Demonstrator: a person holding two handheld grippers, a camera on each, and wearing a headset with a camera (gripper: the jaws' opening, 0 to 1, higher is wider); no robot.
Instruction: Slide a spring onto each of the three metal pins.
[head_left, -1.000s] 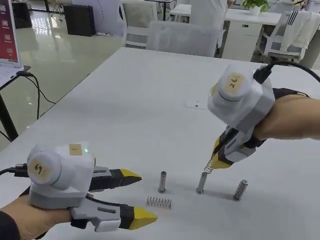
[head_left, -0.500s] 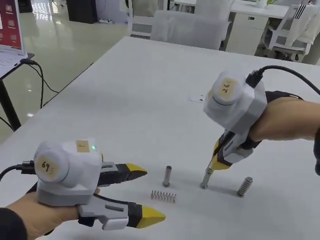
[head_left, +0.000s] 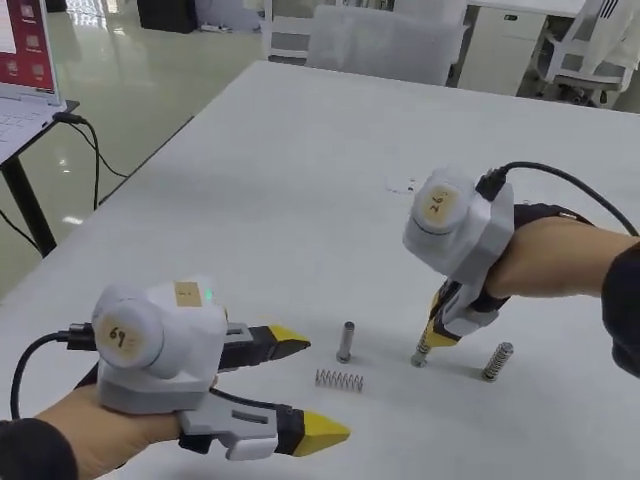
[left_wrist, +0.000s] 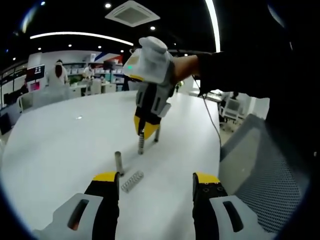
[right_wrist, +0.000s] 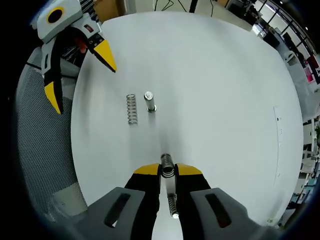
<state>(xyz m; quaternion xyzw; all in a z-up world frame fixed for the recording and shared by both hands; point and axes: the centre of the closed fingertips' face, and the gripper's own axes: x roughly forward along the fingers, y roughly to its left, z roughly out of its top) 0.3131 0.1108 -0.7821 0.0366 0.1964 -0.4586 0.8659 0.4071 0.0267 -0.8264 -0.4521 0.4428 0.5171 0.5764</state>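
— What else is there?
— I see a white tabletop, a paper scrap lying on it, and a grey chair at its far edge.
— And left?
— An open laptop, cable trailing.

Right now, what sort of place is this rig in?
Probably an open-plan office or lab: white worktable, mesh office chair at its far end, laptop on a side stand, ceiling air-con vent.
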